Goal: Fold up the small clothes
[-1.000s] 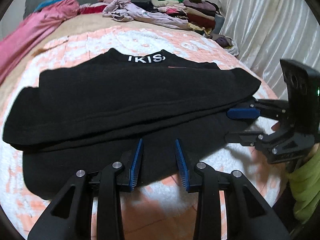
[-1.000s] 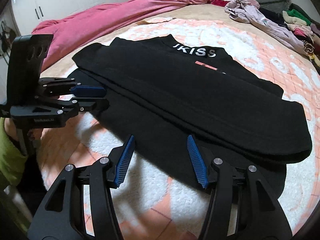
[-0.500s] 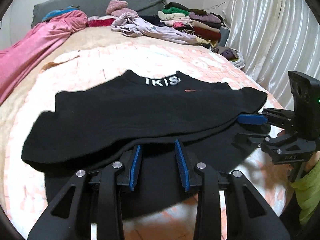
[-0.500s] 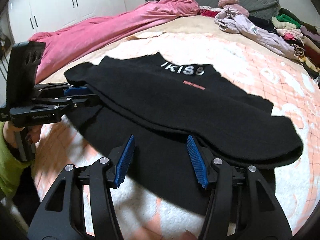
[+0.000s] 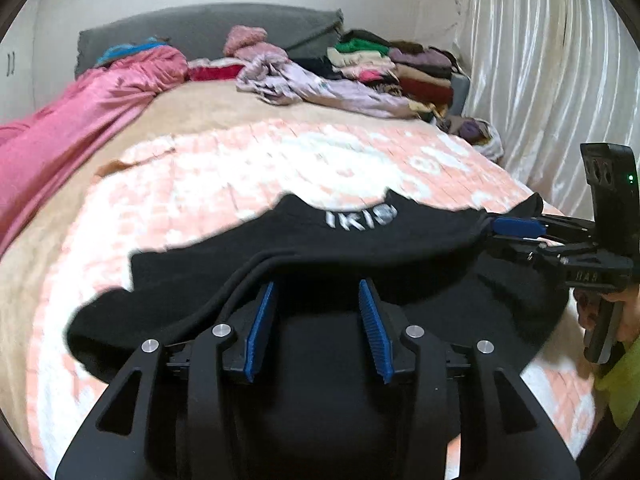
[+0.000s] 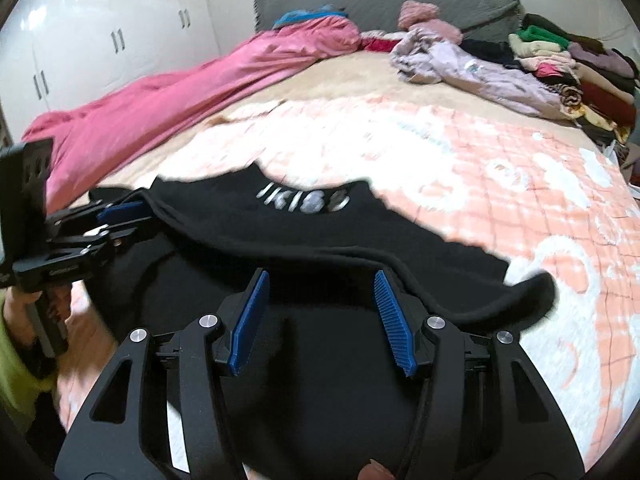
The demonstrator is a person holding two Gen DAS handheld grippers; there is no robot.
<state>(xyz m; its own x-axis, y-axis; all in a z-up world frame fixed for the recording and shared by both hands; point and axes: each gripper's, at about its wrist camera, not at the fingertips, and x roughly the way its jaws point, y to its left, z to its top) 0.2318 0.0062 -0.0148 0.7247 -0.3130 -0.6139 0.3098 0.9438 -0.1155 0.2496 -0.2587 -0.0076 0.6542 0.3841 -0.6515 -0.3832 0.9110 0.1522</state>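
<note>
White letters reading roughly "IKISS" run below the black garment [image 6: 320, 236]'s collar, blurred.

Even indoor light, source not visible. Glare marks the white wardrobe [image 6: 100, 40]. Motion blur smears the black garment [image 5: 360, 248]; its lettering is barely legible. Fisheye distortion and vignetting increase away from the garment.

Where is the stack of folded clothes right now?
The stack of folded clothes sits at the far right corner of the bed in both wrist views, against the grey headboard, right of the crumpled lilac garment.
</note>
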